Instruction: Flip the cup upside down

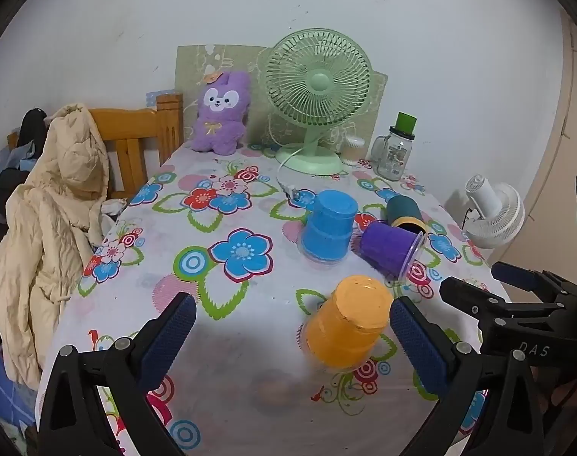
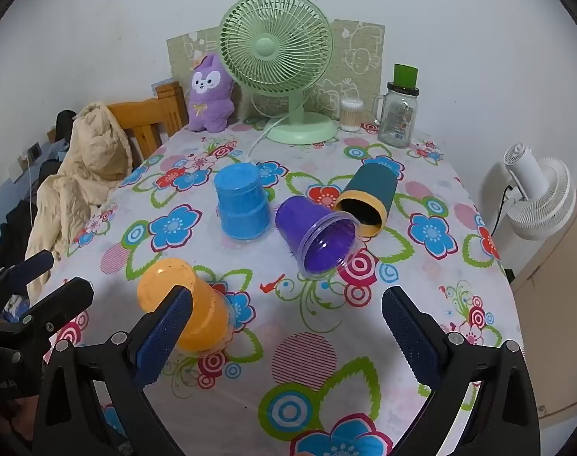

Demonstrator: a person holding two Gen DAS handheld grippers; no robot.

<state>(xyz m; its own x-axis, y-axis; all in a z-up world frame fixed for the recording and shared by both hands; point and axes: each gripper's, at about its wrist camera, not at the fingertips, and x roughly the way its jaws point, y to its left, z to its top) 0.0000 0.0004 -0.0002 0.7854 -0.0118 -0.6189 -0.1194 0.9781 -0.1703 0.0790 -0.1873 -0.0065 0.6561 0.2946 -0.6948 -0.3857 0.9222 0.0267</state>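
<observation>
An orange cup (image 1: 347, 325) (image 2: 186, 306) stands upside down on the flowered tablecloth (image 1: 220, 250) (image 2: 421, 197), near its front. A blue cup (image 1: 329, 227) (image 2: 241, 201) stands upside down further back. A purple cup (image 1: 391, 247) (image 2: 319, 233) lies on its side, mouth toward me. A dark teal cup with a yellow rim (image 1: 404, 212) (image 2: 368, 199) lies on its side behind it. My left gripper (image 1: 292, 326) is open and empty, the orange cup just inside its right finger. My right gripper (image 2: 288, 319) is open and empty, in front of the purple cup.
A green table fan (image 1: 319, 98) (image 2: 277, 60), a purple plush toy (image 1: 222, 112) (image 2: 208, 93), a glass jar with a green lid (image 1: 397, 148) (image 2: 398, 108) and a cotton-swab box (image 2: 351, 114) stand at the back. A chair with a beige jacket (image 1: 56, 205) (image 2: 87, 167) stands left. A white fan (image 1: 493, 212) (image 2: 539, 197) stands right.
</observation>
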